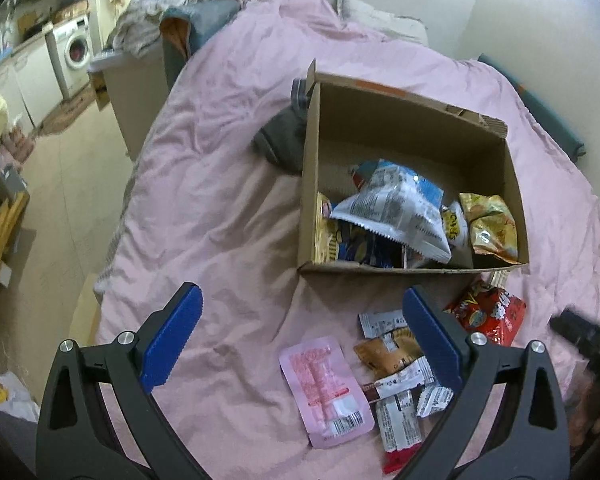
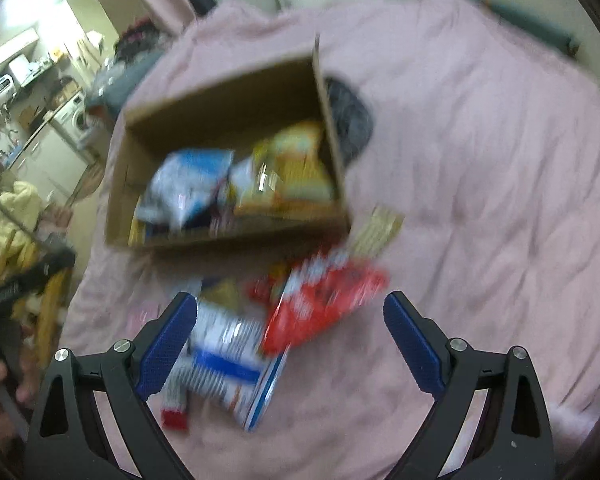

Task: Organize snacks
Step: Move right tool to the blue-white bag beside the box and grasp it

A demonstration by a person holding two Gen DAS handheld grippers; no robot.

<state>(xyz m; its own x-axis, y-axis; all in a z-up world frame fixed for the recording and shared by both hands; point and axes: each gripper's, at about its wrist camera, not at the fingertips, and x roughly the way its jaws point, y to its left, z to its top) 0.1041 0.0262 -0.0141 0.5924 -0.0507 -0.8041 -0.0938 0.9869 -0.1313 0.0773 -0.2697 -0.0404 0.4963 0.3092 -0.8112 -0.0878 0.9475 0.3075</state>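
Note:
An open cardboard box [image 1: 380, 120] lies on the pink bedspread and holds several snack bags, a white-and-blue one [image 1: 396, 208] on top and a gold one [image 1: 492, 228] at the right. In front of the box lie loose snacks: a pink packet [image 1: 326, 388], a red bag [image 1: 488, 312] and small wrappers [image 1: 396, 360]. My left gripper [image 1: 300, 312] hovers open above them, holding nothing. The right wrist view is blurred: my right gripper [image 2: 290, 308] is open over a red bag [image 2: 324, 300] and a white-and-blue bag [image 2: 228, 360], with the box [image 2: 220, 100] beyond.
A dark grey object [image 1: 284, 140] lies against the box's left wall. The bed's left edge drops to the floor, with a washing machine [image 1: 74, 46] and cabinets far left. A pile of clothes [image 1: 172, 12] sits at the bed's far end. A wall runs along the right.

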